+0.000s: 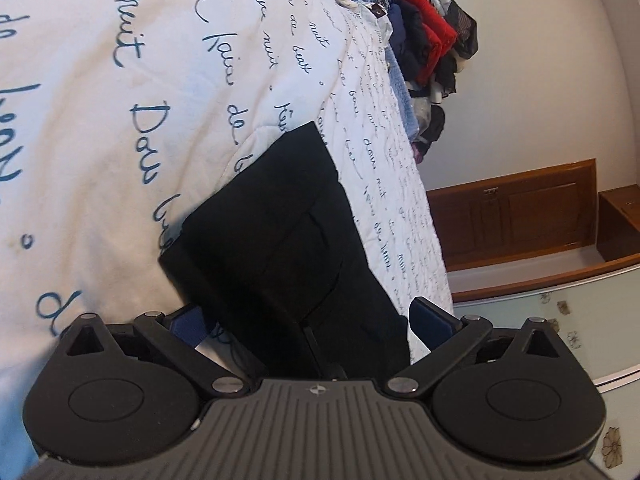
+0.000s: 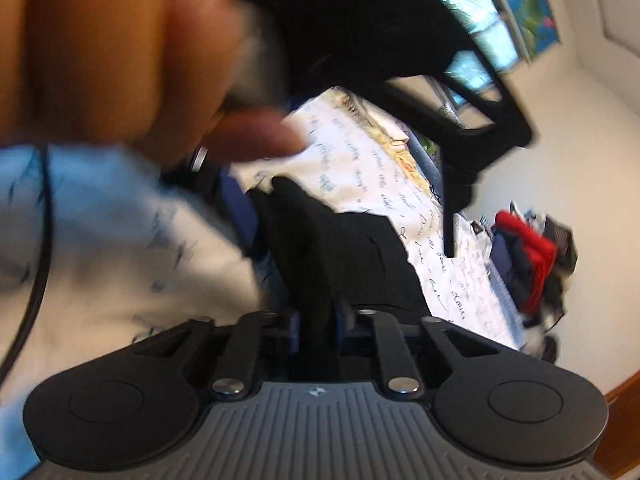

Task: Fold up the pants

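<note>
Black pants (image 1: 280, 240) folded small on the bed (image 1: 100, 120), near its right edge.
Your left tongs (image 1: 304, 316) stand wide open around the near end; your right tongs (image 2: 316, 316) pinch the cloth. Likely the last fold: lay it flat, then release.

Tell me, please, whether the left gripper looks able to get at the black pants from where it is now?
Probably yes: the left gripper is open with the black pants lying between its fingers on the quilt, nothing in between.
</note>
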{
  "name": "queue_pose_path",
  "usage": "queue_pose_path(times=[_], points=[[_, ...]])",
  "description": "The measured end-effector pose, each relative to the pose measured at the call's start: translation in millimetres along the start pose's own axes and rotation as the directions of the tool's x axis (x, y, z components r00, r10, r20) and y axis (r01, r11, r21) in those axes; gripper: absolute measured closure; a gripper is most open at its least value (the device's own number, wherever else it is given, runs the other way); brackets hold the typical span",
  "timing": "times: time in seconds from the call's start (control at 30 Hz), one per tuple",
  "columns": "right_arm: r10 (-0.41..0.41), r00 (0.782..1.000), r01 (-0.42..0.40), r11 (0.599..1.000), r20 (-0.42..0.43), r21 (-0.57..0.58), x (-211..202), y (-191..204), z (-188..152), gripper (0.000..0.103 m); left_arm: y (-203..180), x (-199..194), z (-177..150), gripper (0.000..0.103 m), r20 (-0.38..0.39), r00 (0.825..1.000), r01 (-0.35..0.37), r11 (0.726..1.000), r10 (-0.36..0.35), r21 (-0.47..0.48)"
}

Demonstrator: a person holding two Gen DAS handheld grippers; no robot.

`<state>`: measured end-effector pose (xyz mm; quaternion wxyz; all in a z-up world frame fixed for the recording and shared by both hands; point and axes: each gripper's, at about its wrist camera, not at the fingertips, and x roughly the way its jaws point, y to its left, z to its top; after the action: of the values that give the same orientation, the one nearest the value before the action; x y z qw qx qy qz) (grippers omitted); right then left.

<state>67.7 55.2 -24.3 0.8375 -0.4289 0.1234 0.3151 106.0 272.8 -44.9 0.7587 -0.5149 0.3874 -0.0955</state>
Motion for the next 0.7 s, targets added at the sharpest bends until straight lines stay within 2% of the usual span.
queue_pose_path(times=[0.07,0.17,0.27,0.37,0.4,0.47,0.53,0.6,0.63,0.67,0.7], points=[[0.026,0.999,-0.029,0.992,0.029,0.123,-7.4,-21.3,0.8,0.092,0.2,3.5,1.3,0.002,0.005,1.0,0.029,1.0,-0.029,-0.01],[0.059,0.995,-0.082,0.945,0.082,0.316,-19.1,-56.6,-1.5,0.092,-3.6,12.5,6.5,0.002,0.009,0.999,0.046,0.999,-0.046,-0.012],[0.136,0.985,-0.165,0.913,0.103,0.373,-26.5,-75.0,-4.1,0.092,-7.1,22.4,12.2,0.006,0.019,0.999,0.049,0.999,-0.049,-0.006],[0.301,0.952,-0.302,0.885,0.061,0.355,-31.6,-83.1,-11.2,0.091,-6.7,26.3,16.6,0.009,0.044,0.998,0.041,0.999,-0.04,-0.027],[0.33,0.94,-0.337,0.867,0.083,0.368,-36.1,-87.7,-14.3,0.091,-6.2,26.0,17.8,0.009,0.049,0.998,0.045,0.999,-0.043,-0.026],[0.364,0.919,-0.393,0.804,0.153,0.446,-41.9,-109.1,-21.9,0.091,-5.8,25.5,19.3,0.013,0.056,0.998,0.04,0.999,-0.039,-0.019],[0.334,0.922,-0.384,0.722,0.195,0.576,-39.5,-134.6,-32.2,0.091,-6.7,24.6,19.0,0.019,0.063,0.998,0.019,1.0,-0.019,-0.002],[0.31,0.936,-0.337,0.654,0.166,0.677,-26.7,-149.4,-44.3,0.091,-9.9,24.4,17.3,0.027,0.072,0.997,-0.012,1.0,0.01,0.025],[0.312,0.943,-0.299,0.646,0.115,0.702,-15.9,-150.1,-49.1,0.091,-11.6,24.7,16.6,0.035,0.077,0.997,-0.035,0.999,0.032,0.039],[0.328,0.943,-0.265,0.655,0.049,0.707,-4.8,-147.0,-53.2,0.091,-13.0,25.1,15.9,0.046,0.08,0.995,-0.062,0.997,0.058,0.049],[0.35,0.937,-0.242,0.677,-0.014,0.695,5.5,-140.5,-56.8,0.091,-13.5,26.4,16.2,0.052,0.082,0.993,-0.092,0.994,0.087,0.056]])
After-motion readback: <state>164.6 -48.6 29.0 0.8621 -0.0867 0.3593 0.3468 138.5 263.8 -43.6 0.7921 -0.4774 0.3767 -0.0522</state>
